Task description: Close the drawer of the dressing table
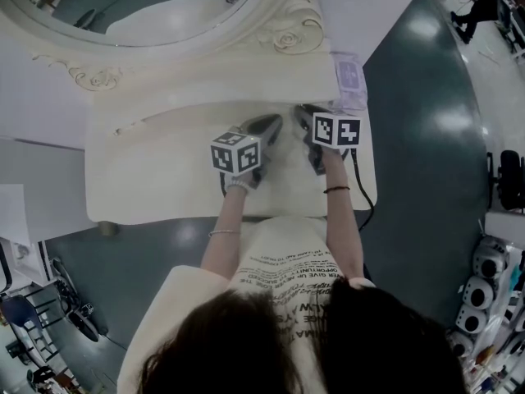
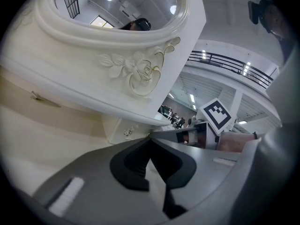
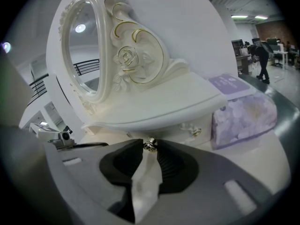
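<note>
The cream dressing table (image 1: 148,179) carries an oval mirror (image 1: 123,6) on a carved shelf. Small drawers sit under that shelf at the back. My right gripper (image 3: 150,143) reaches under the shelf, and its fingertips close round a small brass drawer knob (image 3: 150,145). From above, the right gripper (image 1: 305,115) lies on the tabletop pointing at the back. My left gripper (image 1: 267,125) rests beside it, on its left. In its own view the left gripper (image 2: 150,138) has its tips together with nothing between them. How far the drawer stands out is hidden.
A purple tissue pack (image 3: 241,116) stands on the tabletop at the right, beside a second drawer knob (image 3: 194,131). From above the tissue pack (image 1: 350,80) sits by the table's right edge. A cable (image 1: 365,195) hangs off the front edge. The person stands close against the table front.
</note>
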A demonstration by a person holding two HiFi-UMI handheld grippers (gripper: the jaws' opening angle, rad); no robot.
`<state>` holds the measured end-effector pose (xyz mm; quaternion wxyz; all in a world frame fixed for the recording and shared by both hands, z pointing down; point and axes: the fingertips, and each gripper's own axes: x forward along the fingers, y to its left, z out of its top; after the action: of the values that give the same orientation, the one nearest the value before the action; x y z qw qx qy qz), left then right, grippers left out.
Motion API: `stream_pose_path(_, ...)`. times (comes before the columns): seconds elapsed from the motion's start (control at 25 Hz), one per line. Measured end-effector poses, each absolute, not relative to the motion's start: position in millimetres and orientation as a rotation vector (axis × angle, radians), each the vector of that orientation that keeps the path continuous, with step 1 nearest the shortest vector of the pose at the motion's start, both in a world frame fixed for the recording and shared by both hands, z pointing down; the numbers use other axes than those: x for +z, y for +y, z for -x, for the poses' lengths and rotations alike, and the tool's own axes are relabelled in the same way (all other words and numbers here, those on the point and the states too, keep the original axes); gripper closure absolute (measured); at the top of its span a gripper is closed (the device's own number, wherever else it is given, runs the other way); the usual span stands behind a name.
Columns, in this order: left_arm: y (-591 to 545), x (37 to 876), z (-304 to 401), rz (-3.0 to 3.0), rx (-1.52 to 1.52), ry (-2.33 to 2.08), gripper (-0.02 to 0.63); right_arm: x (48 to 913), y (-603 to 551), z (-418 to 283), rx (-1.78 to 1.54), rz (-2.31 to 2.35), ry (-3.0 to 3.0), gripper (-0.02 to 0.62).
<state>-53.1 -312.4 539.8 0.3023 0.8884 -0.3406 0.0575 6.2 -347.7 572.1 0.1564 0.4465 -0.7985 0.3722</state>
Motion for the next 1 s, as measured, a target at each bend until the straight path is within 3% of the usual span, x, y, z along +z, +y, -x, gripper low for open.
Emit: stream_pose_path(1.0,-300,528,49,-2.405,0.149,-0.866,0.607,571,-331,-7,1.125,-1.283,-2.315,0.477)
